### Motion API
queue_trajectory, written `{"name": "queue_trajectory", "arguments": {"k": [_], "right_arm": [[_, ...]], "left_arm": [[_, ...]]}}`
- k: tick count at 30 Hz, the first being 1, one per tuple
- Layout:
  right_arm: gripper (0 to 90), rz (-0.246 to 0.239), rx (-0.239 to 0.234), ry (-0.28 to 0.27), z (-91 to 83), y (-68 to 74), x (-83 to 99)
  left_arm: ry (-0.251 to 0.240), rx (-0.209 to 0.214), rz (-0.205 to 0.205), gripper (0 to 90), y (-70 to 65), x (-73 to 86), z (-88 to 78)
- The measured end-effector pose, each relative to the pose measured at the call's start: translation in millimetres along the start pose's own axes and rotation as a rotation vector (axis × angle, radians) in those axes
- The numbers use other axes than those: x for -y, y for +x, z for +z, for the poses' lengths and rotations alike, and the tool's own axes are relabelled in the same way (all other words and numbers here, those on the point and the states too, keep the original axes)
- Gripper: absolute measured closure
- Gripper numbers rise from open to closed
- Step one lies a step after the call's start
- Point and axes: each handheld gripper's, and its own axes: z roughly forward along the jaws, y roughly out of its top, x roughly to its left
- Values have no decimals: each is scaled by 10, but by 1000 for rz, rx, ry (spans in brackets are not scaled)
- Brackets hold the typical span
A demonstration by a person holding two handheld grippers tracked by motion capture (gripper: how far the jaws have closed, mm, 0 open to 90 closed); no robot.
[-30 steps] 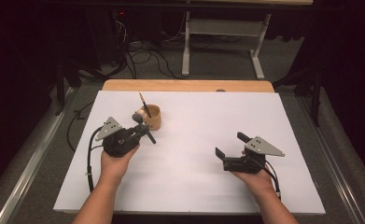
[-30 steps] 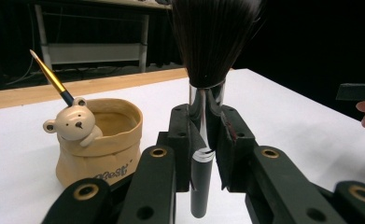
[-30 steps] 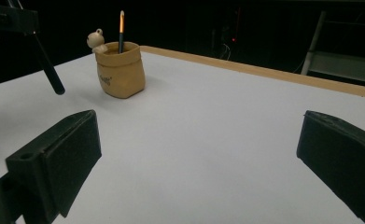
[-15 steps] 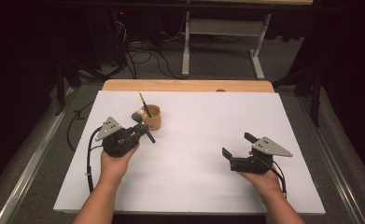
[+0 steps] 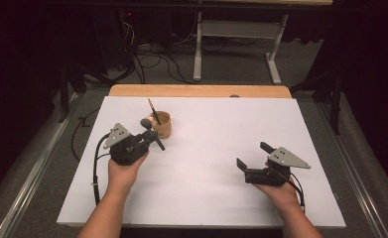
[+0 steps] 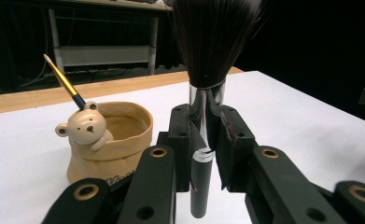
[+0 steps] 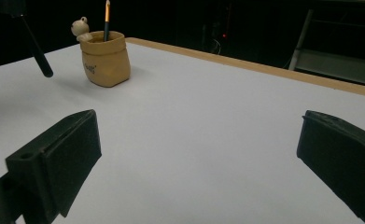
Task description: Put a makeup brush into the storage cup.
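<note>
Shifted slightly rightward since earlier, right gripper (image 5: pixel 252 157) wide and empty; left gripper (image 5: pixel 149 138) unmoved, clamped on brush (image 6: pixel 203 70) with bristles up, just beside bear cup (image 5: pixel 161 124) with pencil (image 5: pixel 154 110); probably carrying brush to cup; next: lift, align, lower in.

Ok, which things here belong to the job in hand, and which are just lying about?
In the job:
makeup brush, clamped in the left gripper
bear pot
thin brush standing in that pot

Just about:
right gripper, open, holding nothing
cables on the floor
</note>
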Motion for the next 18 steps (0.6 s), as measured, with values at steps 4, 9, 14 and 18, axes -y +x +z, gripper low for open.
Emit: {"name": "queue_trajectory", "arguments": {"k": [4,9,14,18], "right_arm": [[13,3,-11,-3,-12,-17,1],[13,12,-5,-20,-39,-41,-12],[13,12,-12,-22,-33,-35,-13],[13,11,-18,-22,-29,-30,-11]], "left_arm": [[5,-4,-15,777,11,-31,12],[3,-41,-17,777,53,-113,2],[-12,-56,-30,777,128,-202,2],[-19,-65,-39,777,187,-271,29]]}}
